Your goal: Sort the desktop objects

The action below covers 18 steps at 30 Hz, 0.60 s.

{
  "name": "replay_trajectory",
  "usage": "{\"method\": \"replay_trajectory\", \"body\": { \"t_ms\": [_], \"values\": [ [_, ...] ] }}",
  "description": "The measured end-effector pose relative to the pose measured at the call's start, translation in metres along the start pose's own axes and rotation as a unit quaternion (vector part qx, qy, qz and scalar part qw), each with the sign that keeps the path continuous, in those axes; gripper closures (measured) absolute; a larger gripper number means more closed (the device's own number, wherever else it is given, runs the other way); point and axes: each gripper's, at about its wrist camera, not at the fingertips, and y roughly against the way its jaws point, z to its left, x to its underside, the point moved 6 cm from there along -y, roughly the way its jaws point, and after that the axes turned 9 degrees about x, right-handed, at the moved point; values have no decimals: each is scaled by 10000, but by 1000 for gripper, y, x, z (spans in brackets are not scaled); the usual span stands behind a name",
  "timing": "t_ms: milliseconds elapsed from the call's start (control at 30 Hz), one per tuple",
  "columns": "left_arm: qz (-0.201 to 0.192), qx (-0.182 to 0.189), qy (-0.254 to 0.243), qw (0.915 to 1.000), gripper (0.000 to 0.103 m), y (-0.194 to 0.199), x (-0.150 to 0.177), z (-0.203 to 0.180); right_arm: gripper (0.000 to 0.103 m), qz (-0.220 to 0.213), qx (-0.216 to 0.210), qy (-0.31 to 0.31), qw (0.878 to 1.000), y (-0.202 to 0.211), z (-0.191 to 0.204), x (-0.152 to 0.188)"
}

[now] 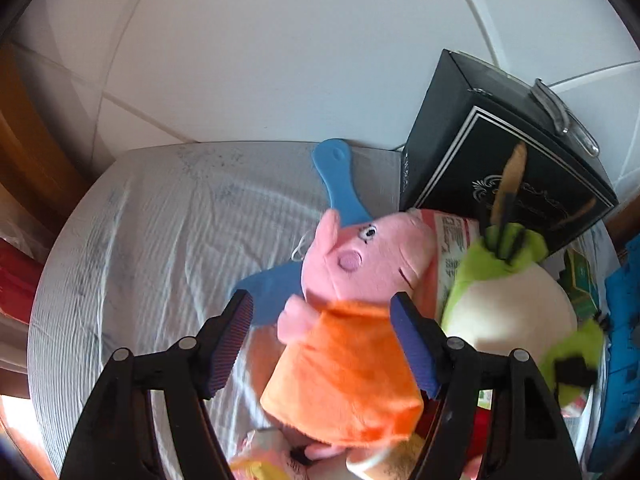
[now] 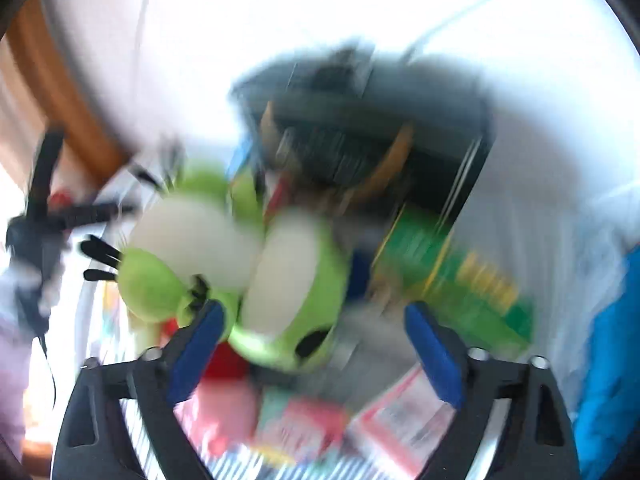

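Note:
A pink pig plush in an orange dress (image 1: pixel 352 320) lies between the fingers of my left gripper (image 1: pixel 326 344). The jaws stand open; the right pad touches the dress and the left pad is apart from it. A green and white plush (image 1: pixel 508 308) lies to its right, and it also shows in the blurred right wrist view (image 2: pixel 240 264). My right gripper (image 2: pixel 316 344) is open, with the green plush at its left finger and partly between the fingers. A blue paddle (image 1: pixel 340 184) lies under the pig.
A black box (image 1: pixel 504 160) stands at the back right on the white cloth (image 1: pixel 160 240). A green box (image 2: pixel 460 280), pink and red packets (image 2: pixel 320 424) and a blue object (image 1: pixel 624 340) crowd the right side. White wall lies behind.

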Motion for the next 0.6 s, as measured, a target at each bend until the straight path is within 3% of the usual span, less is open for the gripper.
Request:
{"method": "replay_trajectory", "body": {
  "t_ms": [100, 200, 233, 300, 367, 433, 467, 533, 600],
  "values": [
    [339, 58, 107, 9994, 33, -41, -8, 0, 1, -7, 459, 11, 9989, -36, 4, -42],
    [439, 232, 257, 9984, 27, -70, -10, -2, 17, 395, 444, 39, 9982, -93, 23, -57],
    [472, 167, 209, 9985, 19, -75, -11, -1, 17, 527, 306, 33, 9981, -109, 33, -57],
    [592, 204, 204, 9978, 14, -83, -6, 3, 18, 1046, 166, 1, 9944, -156, 46, -47],
    [689, 458, 421, 9957, 14, -82, 3, 8, 18, 1516, -212, -546, 9867, -184, 44, -32],
    [843, 601, 263, 9943, 16, -80, 22, 0, 18, 1775, -521, -523, 9814, -181, 48, -14],
    [1212, 655, 136, 9904, 17, -86, 43, -9, 19, 1927, -639, -309, 9787, -176, 54, 0],
    [1076, 325, -183, 9935, 17, -80, 68, -18, 19, 2244, -699, -17, 9720, -165, 62, 34],
    [1030, 301, -331, 9937, 18, -68, 85, -25, 18, 2258, -689, 26, 9717, -150, 64, 56]
  ]
}}
